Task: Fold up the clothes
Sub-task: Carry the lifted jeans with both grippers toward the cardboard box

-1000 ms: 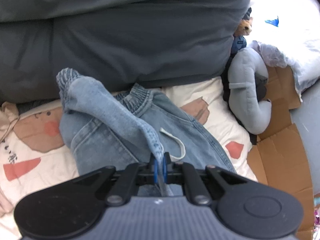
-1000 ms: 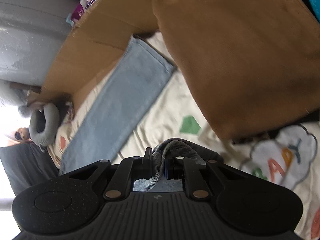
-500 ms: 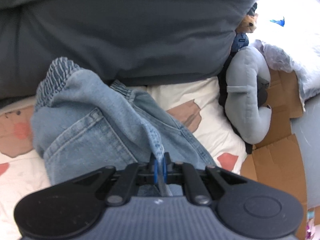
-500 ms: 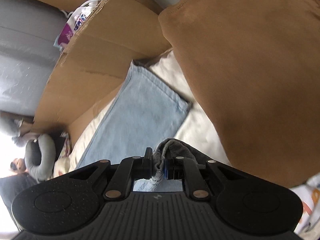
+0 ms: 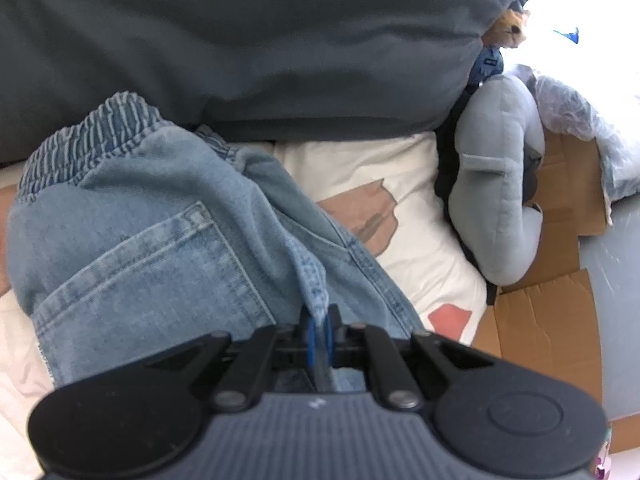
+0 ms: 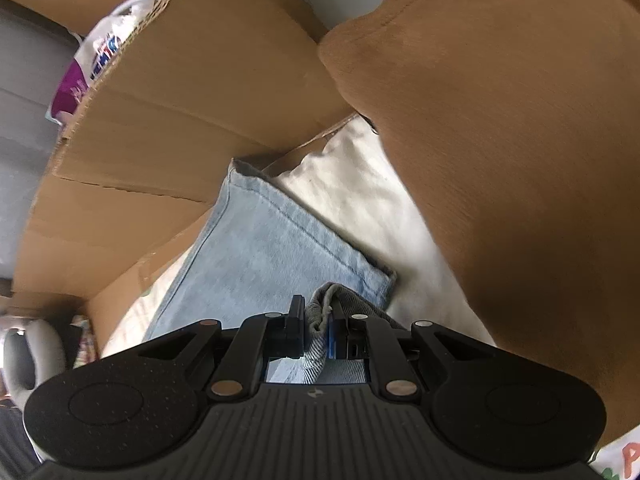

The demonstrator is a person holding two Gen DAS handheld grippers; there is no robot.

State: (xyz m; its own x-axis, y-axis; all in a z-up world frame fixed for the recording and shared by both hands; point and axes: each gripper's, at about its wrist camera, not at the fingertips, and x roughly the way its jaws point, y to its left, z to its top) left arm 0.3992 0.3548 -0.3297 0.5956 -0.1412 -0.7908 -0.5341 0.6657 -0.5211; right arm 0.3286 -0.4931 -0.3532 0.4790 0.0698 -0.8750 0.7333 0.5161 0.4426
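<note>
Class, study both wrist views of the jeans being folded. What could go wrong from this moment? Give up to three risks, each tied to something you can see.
1. The left gripper pinches only a thin edge of the jeans; the denim could slip out.
2. The right gripper holds a bunched wad, so the fold may land creased.
3. The leg hem lies against the cardboard and could snag.

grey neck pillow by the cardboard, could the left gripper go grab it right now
Probably not yet. The left gripper has its jaws shut on a fold of the jeans, so it would have to let go first. Otherwise the neck pillow lies uncovered beside the jeans.
</note>
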